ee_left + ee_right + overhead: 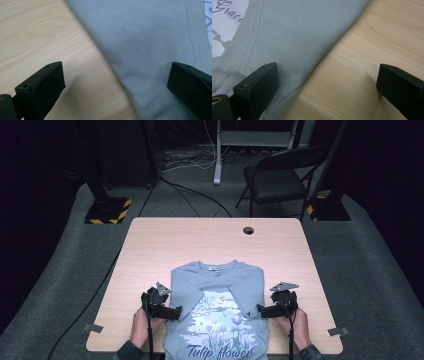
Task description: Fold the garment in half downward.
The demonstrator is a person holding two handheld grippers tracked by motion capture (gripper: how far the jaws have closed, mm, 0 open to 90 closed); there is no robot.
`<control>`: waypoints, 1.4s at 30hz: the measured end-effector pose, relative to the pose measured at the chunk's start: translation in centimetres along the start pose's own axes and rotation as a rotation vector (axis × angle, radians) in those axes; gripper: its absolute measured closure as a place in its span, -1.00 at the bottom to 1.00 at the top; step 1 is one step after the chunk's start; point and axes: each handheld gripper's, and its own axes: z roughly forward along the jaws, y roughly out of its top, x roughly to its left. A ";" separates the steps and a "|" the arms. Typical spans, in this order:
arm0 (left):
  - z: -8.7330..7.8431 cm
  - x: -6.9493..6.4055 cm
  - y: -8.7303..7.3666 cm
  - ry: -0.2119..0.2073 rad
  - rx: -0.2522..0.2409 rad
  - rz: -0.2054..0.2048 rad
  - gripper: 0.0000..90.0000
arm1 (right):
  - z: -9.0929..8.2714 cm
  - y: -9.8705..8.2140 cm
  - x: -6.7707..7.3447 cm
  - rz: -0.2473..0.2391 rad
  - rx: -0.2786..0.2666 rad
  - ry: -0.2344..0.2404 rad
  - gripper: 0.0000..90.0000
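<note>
One T-shirt [217, 310], two hand-held grippers [178, 312] [260, 309]

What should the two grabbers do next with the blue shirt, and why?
Probably close both on the shirt's folded side edges. The left gripper and right gripper are open, and in each gripper view one jaw sits over the cloth and the other over the table, straddling an edge.
</note>
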 end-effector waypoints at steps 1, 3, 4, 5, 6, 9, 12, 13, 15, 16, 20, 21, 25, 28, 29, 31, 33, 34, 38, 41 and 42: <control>0.0 0.1 0.1 -0.010 0.003 -0.001 -0.98 | 0.0 0.0 0.0 0.002 0.002 0.003 -0.93; 0.0 0.4 0.4 -0.025 -0.006 -0.016 -0.98 | -0.1 0.3 -0.2 0.015 -0.004 0.008 -0.94; 0.0 0.6 0.6 -0.031 -0.009 -0.020 -0.98 | -0.3 0.4 -0.3 0.026 -0.011 0.012 -0.93; 0.1 0.7 0.8 -0.032 -0.015 -0.030 -0.98 | -0.4 0.6 -0.4 0.037 -0.021 0.018 -0.93; 0.2 0.9 1.0 -0.034 -0.017 -0.033 -0.98 | -0.5 0.8 -0.6 0.043 -0.027 0.024 -0.94; 0.5 1.5 1.8 -0.036 -0.022 -0.048 -0.98 | -0.6 1.5 -1.0 0.065 -0.044 0.035 -0.95; 0.8 2.1 2.7 -0.047 -0.029 -0.063 -0.99 | -0.4 2.3 -1.5 0.092 -0.050 0.047 -0.96; 0.9 2.3 3.1 -0.052 -0.033 -0.068 -0.99 | -0.3 2.6 -1.7 0.099 -0.051 0.052 -0.96; 1.1 2.4 3.4 -0.054 -0.037 -0.075 -0.99 | -0.2 2.9 -1.9 0.104 -0.052 0.053 -0.96; 1.3 2.7 4.0 -0.056 -0.038 -0.075 -0.99 | 0.2 3.5 -2.1 0.114 -0.048 0.052 -0.96; 2.0 3.1 5.2 -0.058 -0.041 -0.084 -0.99 | 1.0 4.6 -2.8 0.141 -0.042 0.055 -0.96; 2.2 3.2 5.4 -0.060 -0.038 -0.089 -0.99 | 1.2 4.9 -3.0 0.150 -0.042 0.059 -0.96; 2.9 3.7 6.2 -0.065 -0.032 -0.106 -0.99 | 2.2 6.0 -3.6 0.174 -0.036 0.059 -0.97; 3.2 4.0 6.7 -0.067 -0.024 -0.115 -0.99 | 3.0 6.9 -3.8 0.183 -0.025 0.059 -0.98; 3.4 4.0 6.9 -0.067 -0.024 -0.124 -0.99 | 3.3 7.1 -3.8 0.189 -0.024 0.058 -0.98; 3.6 4.3 7.2 -0.069 -0.018 -0.130 -0.98 | 3.8 7.6 -3.9 0.188 -0.018 0.054 -0.98; 3.7 4.3 7.3 -0.068 -0.013 -0.137 -0.97 | 4.0 7.8 -4.0 0.197 -0.017 0.058 -0.95; 3.9 4.5 7.4 -0.074 -0.014 -0.140 -0.93 | 4.2 8.0 -4.1 0.201 -0.020 0.061 -0.90; 4.3 4.7 7.5 -0.075 -0.006 -0.164 -0.66 | 4.9 8.7 -4.6 0.226 -0.009 0.074 -0.64; 4.6 4.9 7.5 -0.069 0.006 -0.167 -0.46 | 5.3 8.9 -4.7 0.239 0.004 0.080 -0.44; 4.7 4.9 7.5 -0.067 0.007 -0.169 -0.43 | 5.5 8.9 -4.8 0.242 0.011 0.080 -0.37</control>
